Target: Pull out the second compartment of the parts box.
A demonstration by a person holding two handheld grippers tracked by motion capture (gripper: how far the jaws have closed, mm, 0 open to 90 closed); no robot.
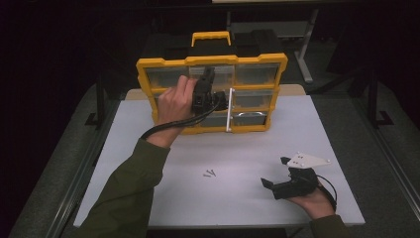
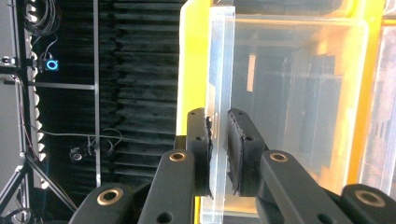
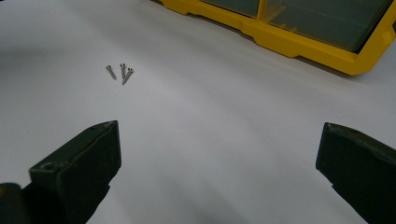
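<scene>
Looks like drawer-pulling time on the yellow plastic organiser case with clear drawers (image 1: 212, 94), standing upright at the top centre of the high view, at the far edge of the white worktop (image 1: 257, 198). Left tool (image 1: 207, 85) pressed together on the front lip of one clear plastic drawer (image 2: 219, 93) in the case's upper middle; in the left gripper view, both black pads (image 2: 243, 154) squeezing that thin transparent edge, just right of centre in the frame.

Tips for doing this bit well:
- Best to pull straight out along the drawer's own slide, no twisting, otherwise probably a jam in the yellow frame.
- Worth keeping the pinch firm but low on the lip; clear plastic likely slippery, and only a thin edge to hang on to.
- Slow and steady, since the case stands on edge and could tip toward the near side with a hard yank.

Right tool (image 1: 275, 173) spread wide, resting in the hand at the lower right of the high view, nothing between the jaws. Three small silver screws (image 3: 121, 72) lying loose in the upper left of the right gripper view, near each other, well apart from the case. Probably next in line for that drawer, so no rush there.
</scene>
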